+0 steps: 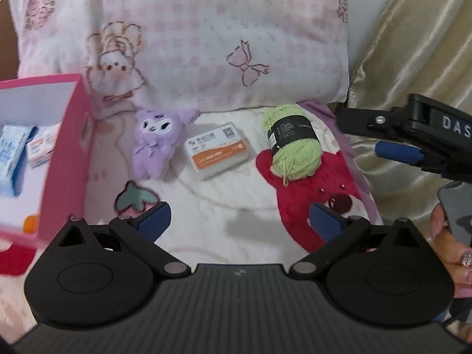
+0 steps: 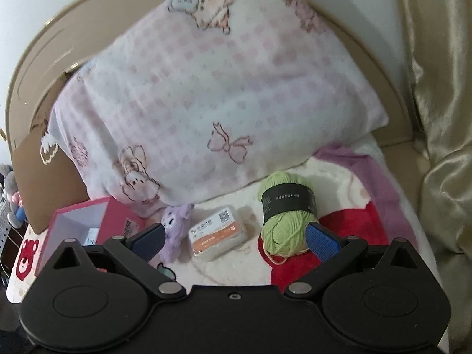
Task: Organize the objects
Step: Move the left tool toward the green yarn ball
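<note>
On the bed blanket lie a purple plush toy (image 1: 157,143), a clear orange-labelled box (image 1: 217,150) and a green yarn ball (image 1: 292,140) with a black band. They also show in the right wrist view: plush (image 2: 174,233), box (image 2: 218,236), yarn (image 2: 283,218). An open pink box (image 1: 66,159) at the left holds a blue packet (image 1: 14,153) and a small white carton (image 1: 41,147). My left gripper (image 1: 240,221) is open and empty, short of the objects. My right gripper (image 2: 236,237) is open and empty above the clear box; it appears at the right edge of the left wrist view (image 1: 392,135).
A pink checked pillow (image 1: 188,38) leans behind the objects. A gold curtain (image 1: 419,47) hangs at the right. The blanket has a red bear print (image 1: 318,203). A curved beige headboard (image 2: 38,67) and cardboard stand behind the pillow. A hand shows at the right edge (image 1: 448,253).
</note>
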Action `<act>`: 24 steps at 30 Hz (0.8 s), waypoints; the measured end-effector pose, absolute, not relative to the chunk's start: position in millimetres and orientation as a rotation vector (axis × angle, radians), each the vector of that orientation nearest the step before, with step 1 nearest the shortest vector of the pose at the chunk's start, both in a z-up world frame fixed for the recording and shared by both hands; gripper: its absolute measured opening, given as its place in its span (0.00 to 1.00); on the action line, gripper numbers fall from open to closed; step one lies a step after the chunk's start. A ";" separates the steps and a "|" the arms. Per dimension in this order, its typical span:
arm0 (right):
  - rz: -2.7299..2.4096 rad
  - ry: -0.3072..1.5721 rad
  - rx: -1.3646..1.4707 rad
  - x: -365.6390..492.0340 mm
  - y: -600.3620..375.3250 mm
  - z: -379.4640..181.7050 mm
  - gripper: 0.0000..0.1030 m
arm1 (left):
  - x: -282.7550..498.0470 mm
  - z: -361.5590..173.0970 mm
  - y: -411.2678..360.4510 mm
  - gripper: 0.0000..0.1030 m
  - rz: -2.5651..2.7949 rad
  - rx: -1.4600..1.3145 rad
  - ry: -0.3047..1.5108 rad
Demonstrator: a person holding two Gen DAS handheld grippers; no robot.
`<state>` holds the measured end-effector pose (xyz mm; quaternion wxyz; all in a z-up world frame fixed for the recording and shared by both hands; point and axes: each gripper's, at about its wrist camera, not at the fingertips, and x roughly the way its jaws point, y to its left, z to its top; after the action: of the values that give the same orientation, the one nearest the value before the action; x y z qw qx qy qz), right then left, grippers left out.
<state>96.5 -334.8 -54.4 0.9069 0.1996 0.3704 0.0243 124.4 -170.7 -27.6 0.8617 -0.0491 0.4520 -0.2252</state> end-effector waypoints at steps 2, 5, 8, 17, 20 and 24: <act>0.055 0.750 0.448 101.8 -340.9 -62.3 0.99 | 132.9 -37.7 -178.4 0.98 -0.474 -0.106 0.950; 0.030 0.702 0.502 102.9 -354.2 -77.9 0.99 | 143.5 -50.1 -190.4 0.98 -0.498 -0.106 0.936; 0.016 0.665 0.528 106.0 -369.2 -95.5 0.99 | 153.2 -59.6 -203.1 0.97 -0.504 -0.083 0.907; -0.033 0.602 0.856 120.7 -417.8 -126.3 0.99 | 170.9 -73.0 -230.1 0.96 -0.558 -0.114 0.860; -0.060 0.632 0.884 127.6 -422.6 -137.5 0.99 | 177.8 -75.2 -236.2 0.96 -0.580 -0.145 0.850; -0.019 0.638 0.944 129.1 -426.1 -146.2 0.99 | 190.6 -80.9 -246.6 0.96 -0.562 -0.166 0.839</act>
<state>129.1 -426.1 -146.2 0.8420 0.4470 0.3020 -0.0092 190.6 -246.6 -80.9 0.8719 -0.0795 0.4016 -0.2688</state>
